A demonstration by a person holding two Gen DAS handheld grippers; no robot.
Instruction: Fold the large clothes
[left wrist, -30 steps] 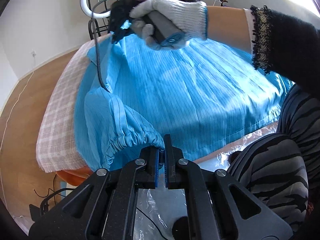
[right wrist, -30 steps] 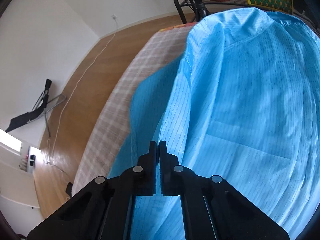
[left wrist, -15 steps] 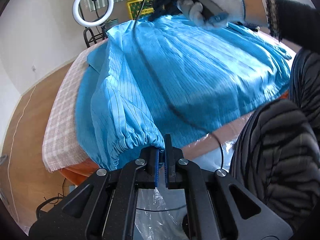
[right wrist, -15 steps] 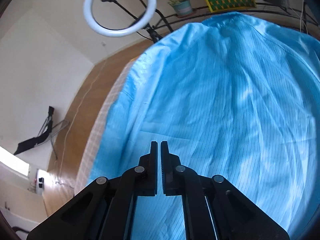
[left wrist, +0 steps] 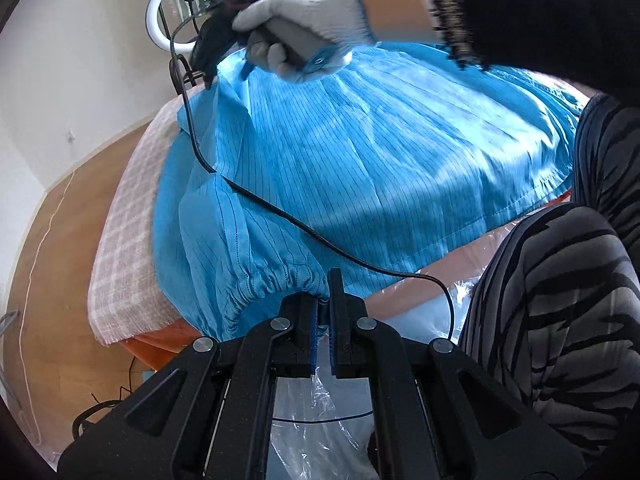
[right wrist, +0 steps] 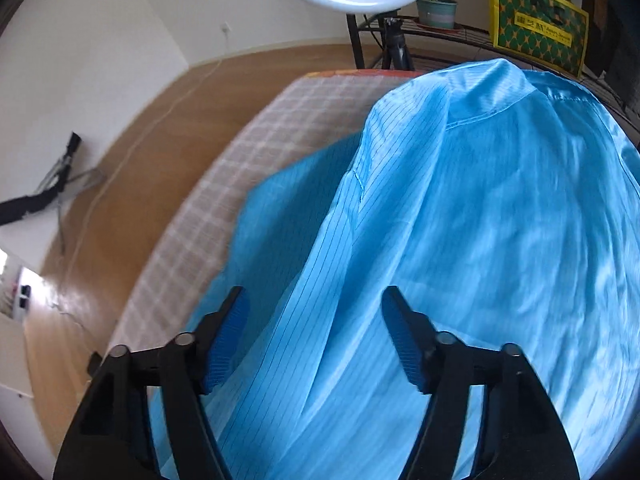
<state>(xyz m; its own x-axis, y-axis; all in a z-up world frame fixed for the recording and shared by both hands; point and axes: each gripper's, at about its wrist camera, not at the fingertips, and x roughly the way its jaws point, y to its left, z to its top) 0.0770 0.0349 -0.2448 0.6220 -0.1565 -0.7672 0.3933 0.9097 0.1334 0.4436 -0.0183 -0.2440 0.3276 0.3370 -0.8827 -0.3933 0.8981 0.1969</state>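
Blue pinstriped anti-static fabric, a large work garment (left wrist: 380, 168), lies spread over a beige checked cloth (left wrist: 124, 240) on the orange worktop (left wrist: 160, 340), its gathered elastic cuff (left wrist: 272, 284) hanging at the worktop's near edge. The left gripper (left wrist: 324, 312) has its fingers pinched shut on that cuff, apparently to keep the sleeve taut for folding. Towards the worktop's far side, the right gripper (right wrist: 316, 340), carried by a white-gloved hand (left wrist: 304, 32), has just been opening; its fingers stand apart above the shoulder seam, nothing between them, likely to take a fresh hold there.
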